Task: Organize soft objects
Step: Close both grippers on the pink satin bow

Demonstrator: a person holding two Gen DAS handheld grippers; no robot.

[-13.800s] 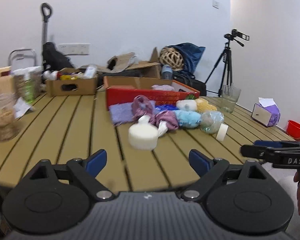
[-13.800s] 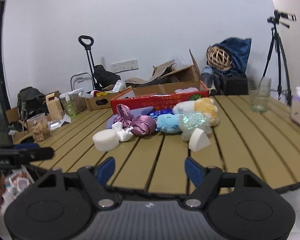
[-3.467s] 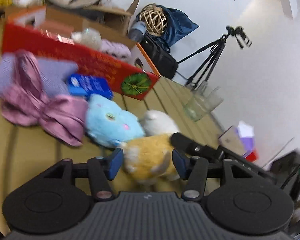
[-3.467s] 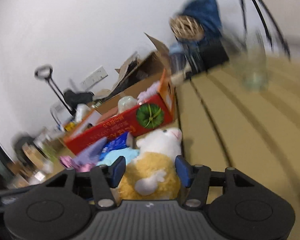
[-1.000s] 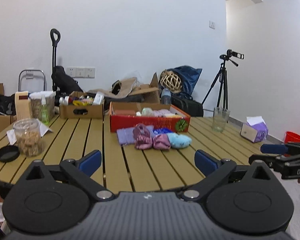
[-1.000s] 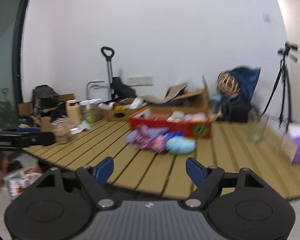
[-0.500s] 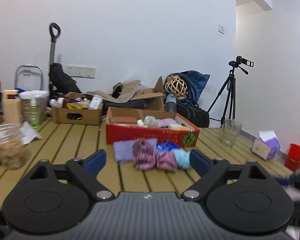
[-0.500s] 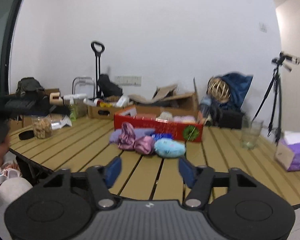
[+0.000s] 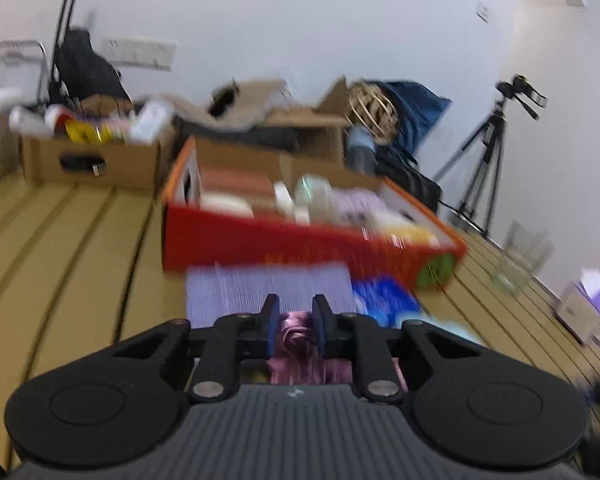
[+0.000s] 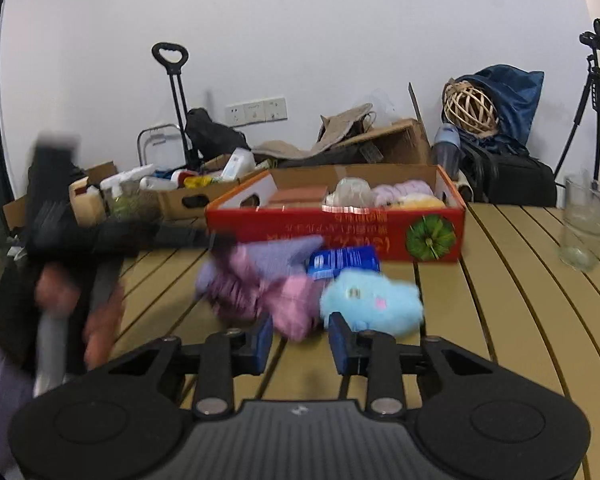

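1. The left gripper has just been closing. Its blue pads now press on a pink satin cloth, which lies near the front edge of the wooden slat table.
2. The right gripper has also just been closing. Its jaws stand narrow, and the end of the pink cloth shows between them, but I cannot tell whether the pads touch it.
3. A light blue plush toy lies just beside the right gripper's right pad, touching the pink cloth.
4. Behind these lie a lilac towel and a blue packet with white writing that is too blurred to read.
5. A red cardboard box stands toward the middle of the table, touching the towel. It has gold characters, seen upside down and not readable, and a green round picture at its right end. Soft things fill it.
6. A glass stands at the right edge, and a brown carton of bottles stands toward the far left.
7. In the right wrist view, a person's hand holds the left gripper's handle at the left.
8. Behind the table are a white wall with sockets, a wicker ball, a blue bag and a tripod.
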